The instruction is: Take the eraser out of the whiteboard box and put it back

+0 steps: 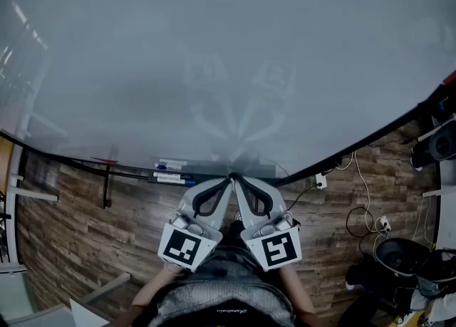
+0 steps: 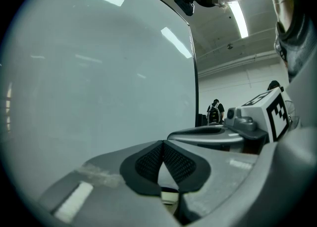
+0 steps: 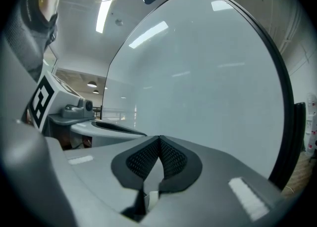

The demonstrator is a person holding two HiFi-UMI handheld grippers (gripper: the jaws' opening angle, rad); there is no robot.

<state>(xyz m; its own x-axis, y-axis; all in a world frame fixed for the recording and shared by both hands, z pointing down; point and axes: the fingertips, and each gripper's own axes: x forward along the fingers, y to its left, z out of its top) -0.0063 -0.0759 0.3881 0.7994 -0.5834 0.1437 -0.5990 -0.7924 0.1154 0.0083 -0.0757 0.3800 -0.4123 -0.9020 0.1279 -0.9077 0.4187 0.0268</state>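
Left gripper [image 2: 162, 147]: jaws pressed together, empty | right gripper [image 3: 159, 142]: jaws pressed together, empty | both side by side, tips meeting just near of the box [image 1: 256, 171] under the whiteboard [image 1: 214, 55] | eraser: possibly in that box, too dim to tell | markers [image 1: 169, 174] lay left of the tips.

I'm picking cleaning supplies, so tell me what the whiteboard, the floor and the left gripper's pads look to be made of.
Whiteboard: smooth glossy panel, likely glass or coated board; it shows clear reflections.
Floor: matte wood-look planks with grain and seams; real wood or laminate, can't tell.
Pads of the left gripper: dark, probably rubber, with a fine dimpled texture.
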